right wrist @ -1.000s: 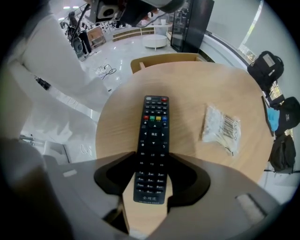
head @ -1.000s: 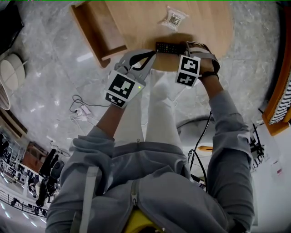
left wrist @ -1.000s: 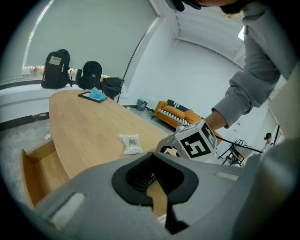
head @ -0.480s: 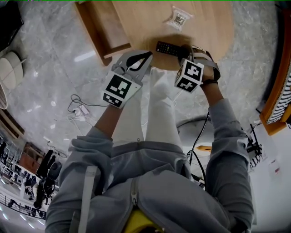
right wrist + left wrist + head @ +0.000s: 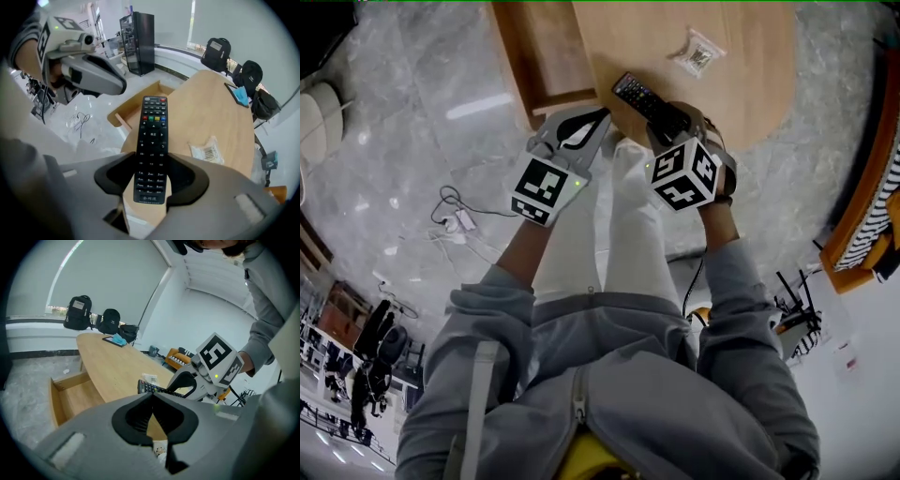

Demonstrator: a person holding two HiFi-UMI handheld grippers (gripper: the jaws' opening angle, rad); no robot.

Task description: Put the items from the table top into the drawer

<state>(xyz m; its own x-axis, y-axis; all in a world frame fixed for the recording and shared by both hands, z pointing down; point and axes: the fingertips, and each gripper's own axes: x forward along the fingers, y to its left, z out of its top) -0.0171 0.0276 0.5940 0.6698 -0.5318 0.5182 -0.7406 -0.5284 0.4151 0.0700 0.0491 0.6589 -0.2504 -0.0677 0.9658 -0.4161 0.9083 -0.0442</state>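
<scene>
The black remote control [image 5: 151, 149] is clamped at its lower end between the jaws of my right gripper [image 5: 151, 163] and sticks out ahead of them. In the head view the remote [image 5: 639, 96] hangs over the near edge of the wooden table [image 5: 741, 84], angled toward the open wooden drawer [image 5: 546, 56]. A clear plastic packet [image 5: 698, 53] lies farther back on the table top. My left gripper [image 5: 579, 129] hovers off the table's near edge, by the drawer's corner, with its jaws shut and nothing between them. The left gripper view shows its jaws [image 5: 152, 395] meeting, with the remote [image 5: 149, 387] beyond.
The drawer [image 5: 140, 99] juts out left of the table, its inside bare wood. A tablet with a blue cloth [image 5: 240, 95] lies at the table's far end. Backpacks [image 5: 218, 54] sit on a ledge behind. Cables [image 5: 455, 220] trail over the marble floor.
My right gripper has risen with the remote, which lay flat on the table edge, and rolled so the remote points toward the drawer. The left gripper has shifted slightly sideways.
</scene>
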